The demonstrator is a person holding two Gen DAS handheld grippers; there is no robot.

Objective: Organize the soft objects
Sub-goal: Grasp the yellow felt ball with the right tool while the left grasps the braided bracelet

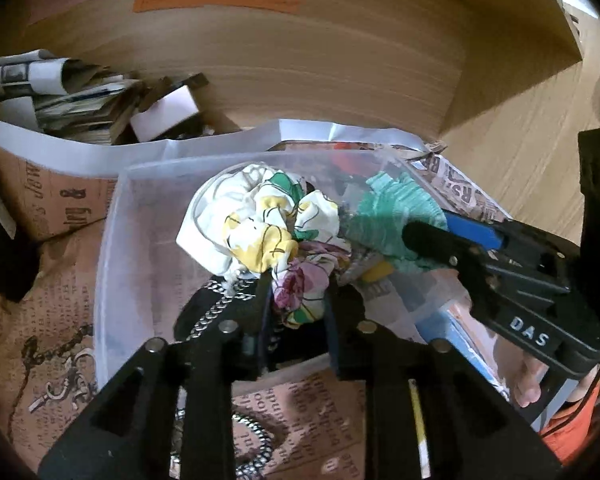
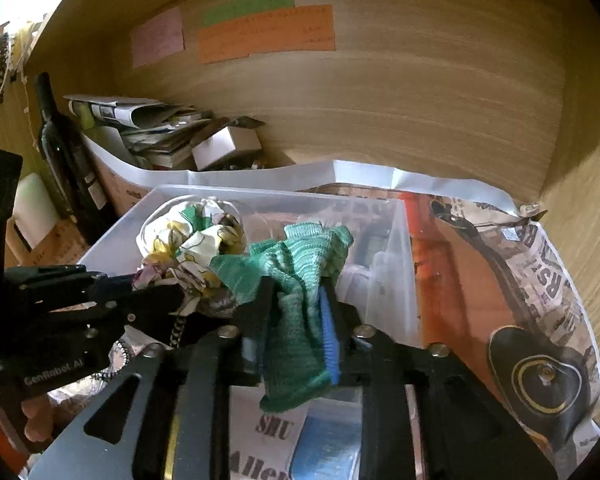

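A wooden shelf [image 2: 572, 216] carries newspaper-print liner paper [image 2: 548, 280]; on it sit a clear plastic bin [image 2: 396, 264], a dark wine bottle [image 2: 64, 160], and stacked papers [image 2: 148, 136].

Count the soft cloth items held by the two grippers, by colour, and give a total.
Floral white, yellow and green cloth, in the left gripper: 1
Green knitted cloth, in the right gripper: 1
Total: 2, both held over the clear plastic bin.

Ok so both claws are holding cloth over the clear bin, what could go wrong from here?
The floral cloth in the left claw touches the green knit cloth in the right claw, so pulling apart may drag one loose. The chain beside the left claw could snag and lift.
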